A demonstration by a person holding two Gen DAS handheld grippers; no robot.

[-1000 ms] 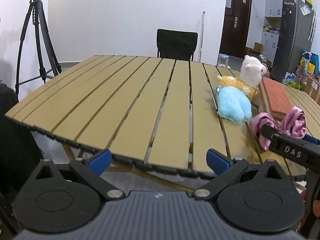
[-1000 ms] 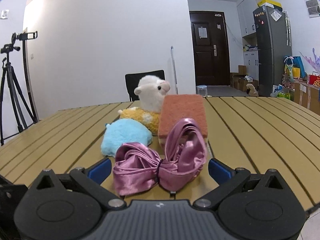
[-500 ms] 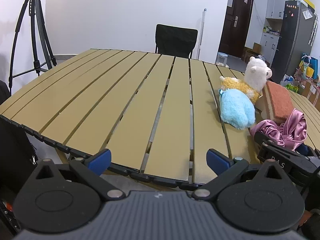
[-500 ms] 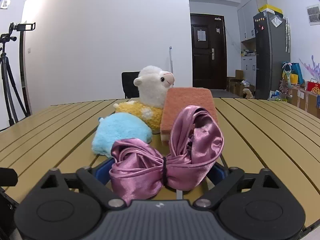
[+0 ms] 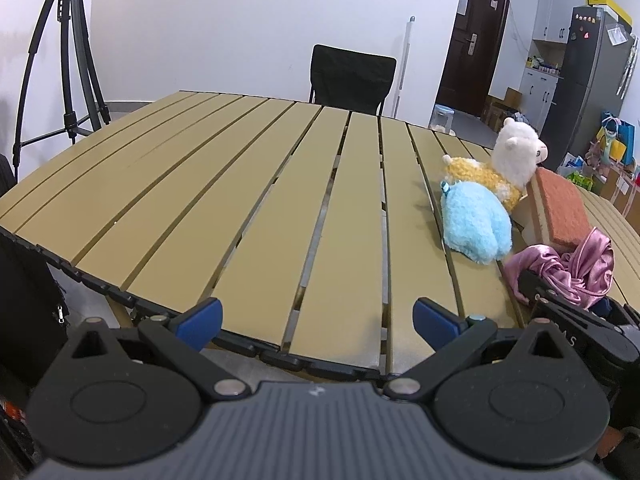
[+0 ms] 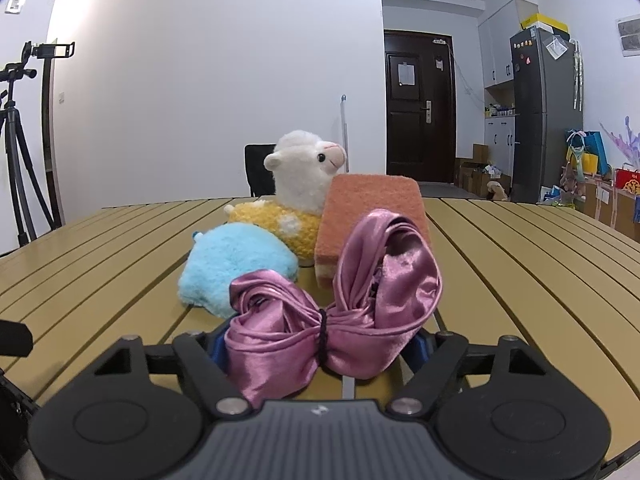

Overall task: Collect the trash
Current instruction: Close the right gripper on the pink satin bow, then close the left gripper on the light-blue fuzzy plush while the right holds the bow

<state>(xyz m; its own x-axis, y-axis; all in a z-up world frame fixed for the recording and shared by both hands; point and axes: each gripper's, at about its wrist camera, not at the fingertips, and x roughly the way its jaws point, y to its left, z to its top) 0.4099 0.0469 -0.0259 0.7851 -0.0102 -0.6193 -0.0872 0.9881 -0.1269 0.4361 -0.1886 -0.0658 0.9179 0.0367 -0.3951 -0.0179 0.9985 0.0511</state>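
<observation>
A pink satin bow (image 6: 336, 316), tied at its middle with a black band, lies near the front edge of the slatted tan table (image 6: 520, 264). My right gripper (image 6: 318, 350) has the bow between its jaws, which are closing. Its blue pads (image 6: 218, 346) press into the bow's two sides and are mostly hidden behind the fabric. The left wrist view shows the same bow (image 5: 576, 268) at the right, with a black finger (image 5: 532, 286) of the right gripper against it. My left gripper (image 5: 318, 316) stands open over the table's near edge (image 5: 280, 356), holding nothing.
Behind the bow sit a light blue plush (image 6: 236, 268), a white and yellow alpaca plush (image 6: 300, 184) and an orange sponge block (image 6: 372, 208). A black chair (image 5: 352, 76) stands at the far side and a tripod (image 5: 64, 60) at the left. The table's left half (image 5: 200, 200) is bare.
The right gripper's jaws have come in from wide apart to the bow's sides, squeezing it slightly narrower. The left gripper has stayed open near the table's edge.
</observation>
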